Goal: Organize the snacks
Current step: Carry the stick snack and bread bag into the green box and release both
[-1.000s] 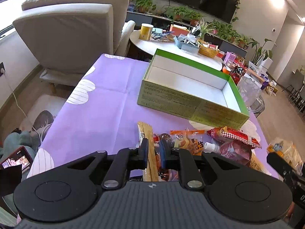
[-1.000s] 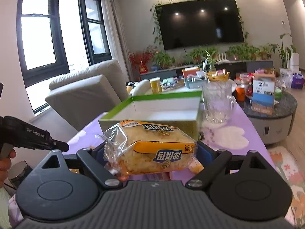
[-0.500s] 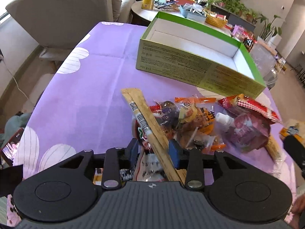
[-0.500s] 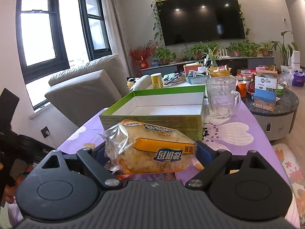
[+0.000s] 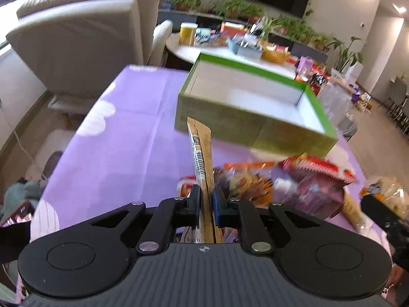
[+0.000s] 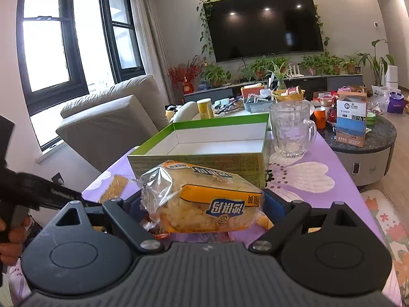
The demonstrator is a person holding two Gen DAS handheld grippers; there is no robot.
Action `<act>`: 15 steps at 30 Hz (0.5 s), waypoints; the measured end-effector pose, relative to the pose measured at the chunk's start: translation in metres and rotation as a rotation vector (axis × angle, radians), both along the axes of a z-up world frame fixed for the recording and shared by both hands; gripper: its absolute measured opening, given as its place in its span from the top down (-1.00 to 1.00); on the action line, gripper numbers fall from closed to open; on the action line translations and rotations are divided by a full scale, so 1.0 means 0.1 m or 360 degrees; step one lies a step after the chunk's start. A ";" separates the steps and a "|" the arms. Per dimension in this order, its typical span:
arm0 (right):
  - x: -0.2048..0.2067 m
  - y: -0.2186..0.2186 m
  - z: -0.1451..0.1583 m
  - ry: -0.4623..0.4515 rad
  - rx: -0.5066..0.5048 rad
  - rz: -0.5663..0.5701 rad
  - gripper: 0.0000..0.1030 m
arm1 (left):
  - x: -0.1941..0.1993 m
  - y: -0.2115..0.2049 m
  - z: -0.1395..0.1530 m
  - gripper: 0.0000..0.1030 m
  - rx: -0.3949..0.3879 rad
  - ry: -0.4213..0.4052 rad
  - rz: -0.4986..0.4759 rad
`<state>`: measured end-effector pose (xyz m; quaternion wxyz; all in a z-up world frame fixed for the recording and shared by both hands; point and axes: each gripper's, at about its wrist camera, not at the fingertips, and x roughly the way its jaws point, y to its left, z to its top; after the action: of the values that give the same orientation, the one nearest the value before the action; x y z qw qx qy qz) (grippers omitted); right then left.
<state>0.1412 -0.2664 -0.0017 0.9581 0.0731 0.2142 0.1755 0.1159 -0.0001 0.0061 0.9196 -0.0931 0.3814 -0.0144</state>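
The left gripper (image 5: 205,200) pinches a slim, stiff-looking snack stick (image 5: 201,153) near its lower end, aimed ahead at the green box (image 5: 245,125), while the right gripper (image 6: 202,204) clamps a light, crushable chip bag (image 6: 202,202) crosswise.

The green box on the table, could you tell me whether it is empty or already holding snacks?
Empty: the green box shows only bare white floor and walls.

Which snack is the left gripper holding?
The long tan stick pack, pinched upright in the left gripper. The other snacks lie heaped on the purple cloth; the clear yellow bag sits in the right gripper.
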 end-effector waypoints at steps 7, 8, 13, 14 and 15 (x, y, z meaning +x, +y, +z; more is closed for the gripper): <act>0.02 0.02 0.09 -0.0052 0.0000 0.0005 -0.54 | 0.09 -0.05 0.17 0.81 0.0013 -0.0047 -0.0042; 0.04 0.03 0.11 -0.0062 0.0002 0.0005 -0.54 | 0.12 -0.06 0.18 0.81 0.0015 -0.0049 -0.0048; 0.16 0.07 0.21 -0.0102 0.0004 0.0006 -0.54 | 0.28 -0.09 0.32 0.81 0.0036 -0.0096 -0.0086; 0.19 0.07 0.23 -0.0106 -0.0001 0.0002 -0.54 | 0.32 -0.10 0.36 0.81 0.0040 -0.0110 -0.0091; 0.23 0.08 0.24 -0.0108 -0.0006 -0.0007 -0.54 | 0.36 -0.11 0.39 0.81 0.0044 -0.0123 -0.0094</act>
<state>0.1641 -0.2580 0.0227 0.9654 0.0656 0.1817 0.1753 0.1514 -0.0107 0.0447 0.9340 -0.0685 0.3484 -0.0400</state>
